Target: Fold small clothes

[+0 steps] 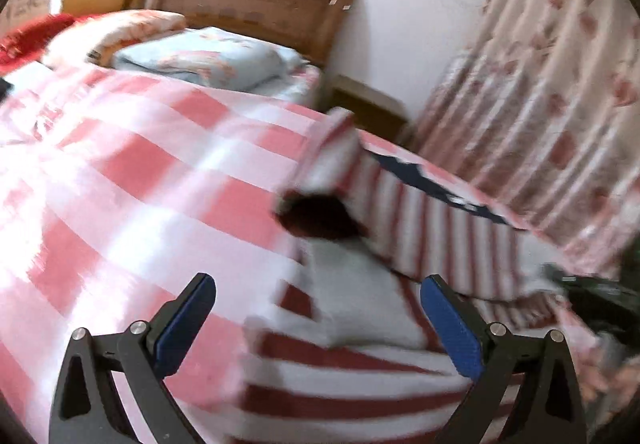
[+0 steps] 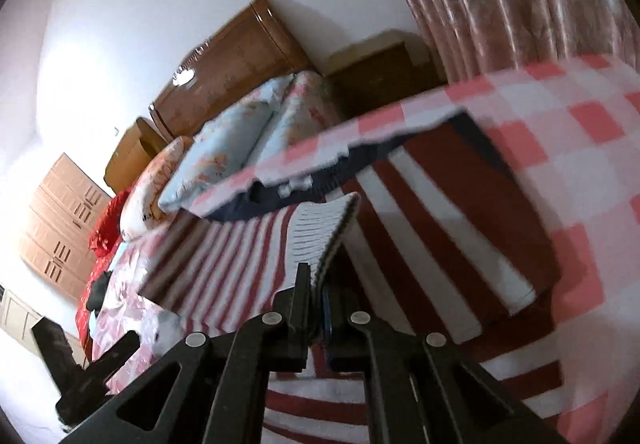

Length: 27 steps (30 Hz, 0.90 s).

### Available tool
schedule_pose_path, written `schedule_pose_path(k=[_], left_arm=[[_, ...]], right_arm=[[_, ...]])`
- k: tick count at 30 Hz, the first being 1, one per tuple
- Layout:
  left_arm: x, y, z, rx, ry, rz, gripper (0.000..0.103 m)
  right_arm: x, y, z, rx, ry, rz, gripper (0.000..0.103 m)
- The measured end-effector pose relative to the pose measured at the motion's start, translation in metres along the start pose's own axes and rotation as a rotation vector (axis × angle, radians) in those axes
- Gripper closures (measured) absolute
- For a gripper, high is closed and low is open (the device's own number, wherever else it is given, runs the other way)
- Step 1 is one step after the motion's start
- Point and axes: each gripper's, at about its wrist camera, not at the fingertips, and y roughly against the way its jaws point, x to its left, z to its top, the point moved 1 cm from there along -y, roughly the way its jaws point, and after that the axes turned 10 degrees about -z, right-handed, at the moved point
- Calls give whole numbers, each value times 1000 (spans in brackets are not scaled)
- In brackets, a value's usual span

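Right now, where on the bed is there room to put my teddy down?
The pink checked bedspread lies bare between the striped sweater and the blue pillow. It is crowded by the sweater, where the left hand-held gripper hangs open and the right hand-held gripper pinches its edge.

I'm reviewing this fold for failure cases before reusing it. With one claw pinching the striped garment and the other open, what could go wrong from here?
1. The right claw pinches only the ribbed edge of the striped garment, so the fabric may slip out.
2. The left claw is open above the cloth, so nothing pins the other side; the garment could drag across the checked bedspread and fold crookedly.
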Motion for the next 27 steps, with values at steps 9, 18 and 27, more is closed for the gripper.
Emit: schedule_pose_path(k=[9, 18, 27], left_arm=[[3, -52, 25, 115, -135, 194, 0], [14, -40, 30, 51, -73, 292, 0], [-39, -28, 58, -34, -151, 78, 0]], right_arm=[[-12, 22, 11, -53, 11, -71, 98], [-45, 3, -6, 5, -26, -153, 98], [-46, 3, -4, -12, 6, -225, 96]])
